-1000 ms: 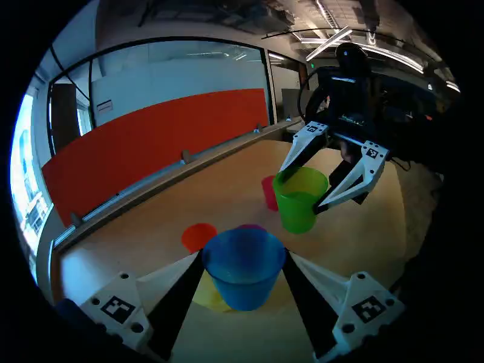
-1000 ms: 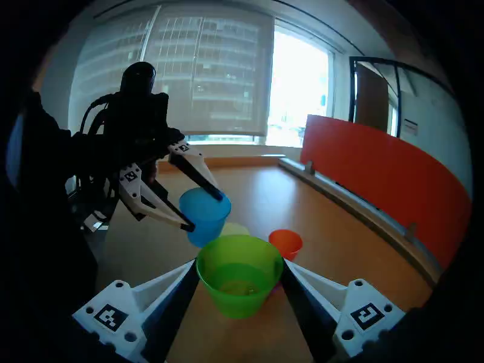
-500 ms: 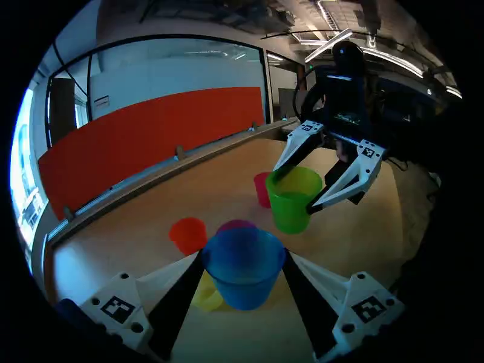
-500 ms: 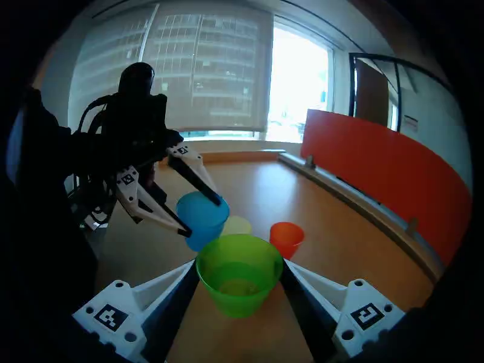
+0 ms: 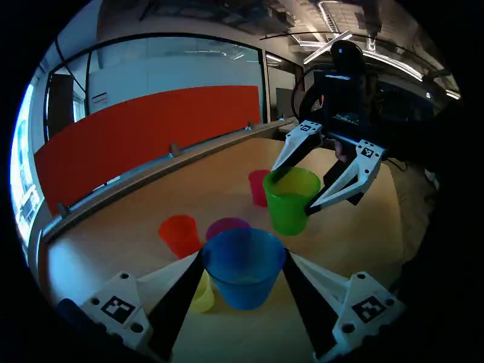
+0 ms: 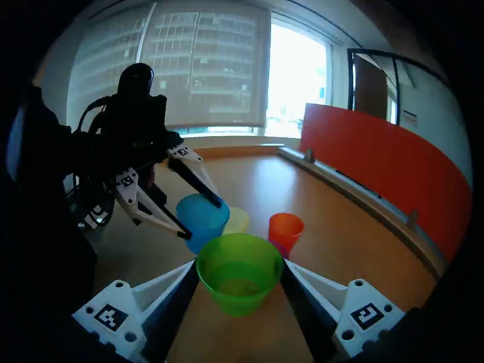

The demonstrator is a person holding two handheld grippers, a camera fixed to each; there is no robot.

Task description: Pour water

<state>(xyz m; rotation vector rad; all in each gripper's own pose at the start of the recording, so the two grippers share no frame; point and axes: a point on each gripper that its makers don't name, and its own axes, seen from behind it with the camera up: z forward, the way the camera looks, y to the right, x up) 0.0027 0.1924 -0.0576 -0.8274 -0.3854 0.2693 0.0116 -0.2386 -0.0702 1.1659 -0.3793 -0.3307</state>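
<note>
- Left gripper (image 5: 242,259): both fingers pressed on sides of blue cup (image 5: 244,279), which sits between fingertips, upright, mouth up
- Right gripper (image 5: 291,193): fingers clamped on green cup (image 5: 287,202) just below rim, cup upright
- Both cups appear lifted off table (image 5: 363,236), near each other, not touching
- Judgement: level hold prevents spill; facing pair staged for pour
- Green cup seems to hold little water at bottom; source cup cannot tell
- Orange cup (image 5: 178,233), purple cup (image 5: 224,227), yellow cup (image 5: 202,296), pink cup (image 5: 259,184) stand on table, ungripped
</note>
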